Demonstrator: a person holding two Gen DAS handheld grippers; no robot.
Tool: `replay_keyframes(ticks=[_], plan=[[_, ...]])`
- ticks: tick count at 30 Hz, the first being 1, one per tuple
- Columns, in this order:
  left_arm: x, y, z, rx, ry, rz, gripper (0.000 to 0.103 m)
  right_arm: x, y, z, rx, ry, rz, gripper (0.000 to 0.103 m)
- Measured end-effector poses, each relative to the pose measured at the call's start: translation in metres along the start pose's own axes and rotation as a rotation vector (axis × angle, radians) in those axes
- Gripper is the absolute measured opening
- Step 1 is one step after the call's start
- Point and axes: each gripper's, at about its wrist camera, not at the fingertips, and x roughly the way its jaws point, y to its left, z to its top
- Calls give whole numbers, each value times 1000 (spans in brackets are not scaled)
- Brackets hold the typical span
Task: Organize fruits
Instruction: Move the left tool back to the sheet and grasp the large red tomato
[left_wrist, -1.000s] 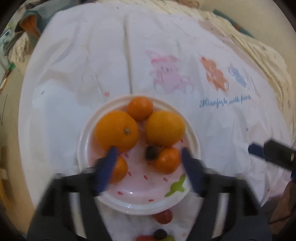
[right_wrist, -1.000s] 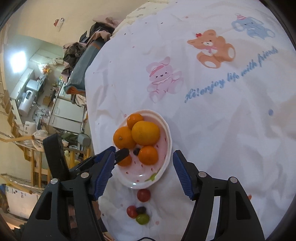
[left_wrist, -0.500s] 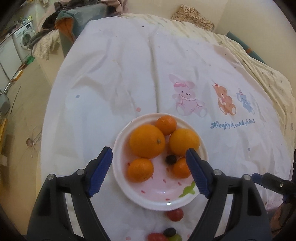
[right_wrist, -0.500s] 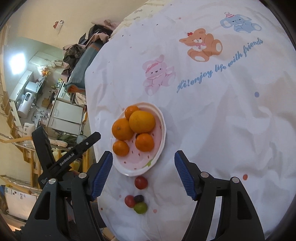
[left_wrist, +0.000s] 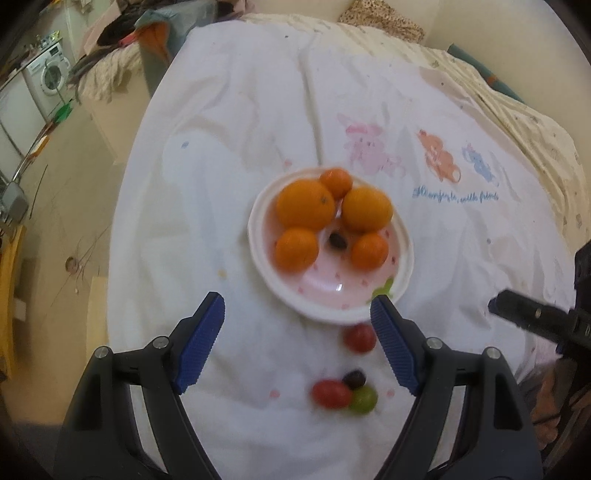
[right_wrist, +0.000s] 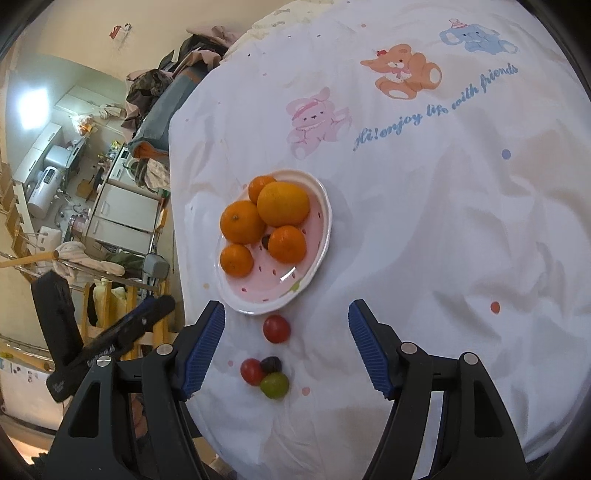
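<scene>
White cartoon-printed cloth, pink-and-white plate of oranges.
We hold left gripper and right gripper spread and empty above loose red cherry tomato.

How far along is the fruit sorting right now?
Done: five oranges and one dark grape sit on the plate. In hand: nothing; left gripper and right gripper are open and empty. Left: four small fruits on the cloth.

orange fruit, pink speckled plate
</scene>
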Motion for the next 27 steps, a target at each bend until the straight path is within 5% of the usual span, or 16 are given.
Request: replay_keyframes(ticks=[9, 20, 27], plan=[[22, 11, -41, -116, 157, -70, 79, 2, -5, -20, 32, 18, -23, 72], [60, -10, -62, -122, 276, -101, 74, 5, -13, -23, 74, 15, -66, 72], [73, -22, -67, -95, 331, -91, 54, 7, -13, -23, 74, 21, -70, 72]])
